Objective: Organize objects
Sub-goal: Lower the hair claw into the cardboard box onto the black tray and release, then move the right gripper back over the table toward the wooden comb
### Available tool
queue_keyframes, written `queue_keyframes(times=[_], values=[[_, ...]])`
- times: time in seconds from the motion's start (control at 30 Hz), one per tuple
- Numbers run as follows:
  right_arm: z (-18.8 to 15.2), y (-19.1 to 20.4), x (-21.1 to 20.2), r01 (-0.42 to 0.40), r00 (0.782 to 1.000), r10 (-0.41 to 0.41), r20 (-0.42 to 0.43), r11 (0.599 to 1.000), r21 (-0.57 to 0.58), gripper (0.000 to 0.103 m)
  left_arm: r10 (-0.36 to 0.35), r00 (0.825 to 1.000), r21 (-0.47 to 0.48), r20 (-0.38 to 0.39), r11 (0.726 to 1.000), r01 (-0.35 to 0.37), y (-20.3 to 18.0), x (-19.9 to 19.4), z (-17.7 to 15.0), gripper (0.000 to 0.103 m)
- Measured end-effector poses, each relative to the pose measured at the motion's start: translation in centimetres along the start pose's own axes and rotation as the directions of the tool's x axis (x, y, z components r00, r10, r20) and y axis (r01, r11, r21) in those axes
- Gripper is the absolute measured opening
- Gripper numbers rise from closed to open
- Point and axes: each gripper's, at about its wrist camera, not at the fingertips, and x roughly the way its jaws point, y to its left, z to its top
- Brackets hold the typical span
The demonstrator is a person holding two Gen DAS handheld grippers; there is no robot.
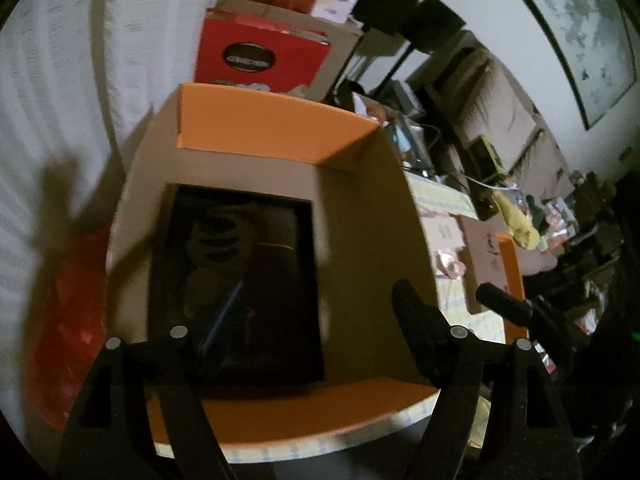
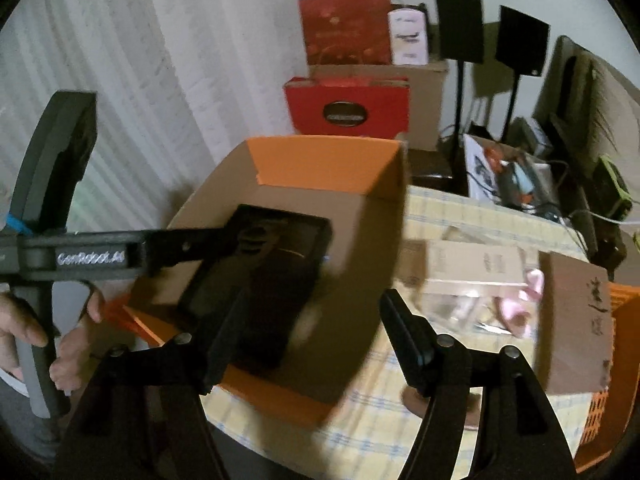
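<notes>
**Black tray rests in the orange box, both tongs released above it**

Left wrist view: the left tongs [image 1: 304,320] hang spread and empty over an open cardboard box with orange flaps [image 1: 256,128]. A flat black rectangular tray with moulded recesses [image 1: 240,280] lies on the box floor, pushed toward the left wall. Nothing sits between the fingers. A round table covered in a yellow checked cloth [image 1: 440,196] carries the box. To the right, the tip of the other tool shows, near an orange plastic crate [image 1: 514,280].

Right wrist view: the right tongs [image 2: 304,340] are also released and hold nothing. The left tool reaches across the picture over the tray [image 2: 288,240], gripped by a hand [image 2: 28,332] at the left edge. Right of the box, on the table [image 2: 400,408], lie a pale beige carton [image 2: 476,264] and a pink soft item [image 2: 524,300], blurred.

Judgement: the tray looks placed. A good next step is to lift both tools clear of the box walls, then approach the beige carton squarely.
</notes>
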Motion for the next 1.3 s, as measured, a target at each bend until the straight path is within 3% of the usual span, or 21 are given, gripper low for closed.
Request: queue_keyframes(times=[0.27,0.53,0.67,0.97,1.3], values=[[-2.2,-4.1,-2.8,0.071,0.997,-0.072,0.030,0.996,0.053,0.071,0.037,0.998,0.075,0.051,0.996,-0.041,-4.2,-0.2,-2.6,0.082],[-3.9,-7.4,-5.0,0.148,0.987,-0.153,0.051,0.984,0.095,0.079,0.066,0.994,0.131,0.085,0.988,-0.077,-7.7,0.1,-4.6,0.089],[-4.5,-8.5,-5.8,0.173,0.981,-0.181,0.063,0.978,0.112,0.083,0.076,0.990,0.158,0.120,0.983,-0.095,-9.2,-0.3,-5.3,0.100],[-6.0,-11.5,-6.9,0.225,0.968,-0.239,0.069,0.960,0.165,0.097,0.107,0.981,0.226,0.159,0.964,-0.142,-12.2,-0.1,-6.9,0.101],[-8.0,-13.7,-7.3,0.285,0.953,-0.298,0.053,0.943,0.173,0.098,0.107,0.986,0.280,0.132,0.950,-0.140,-15.3,2.0,-9.1,0.101]])
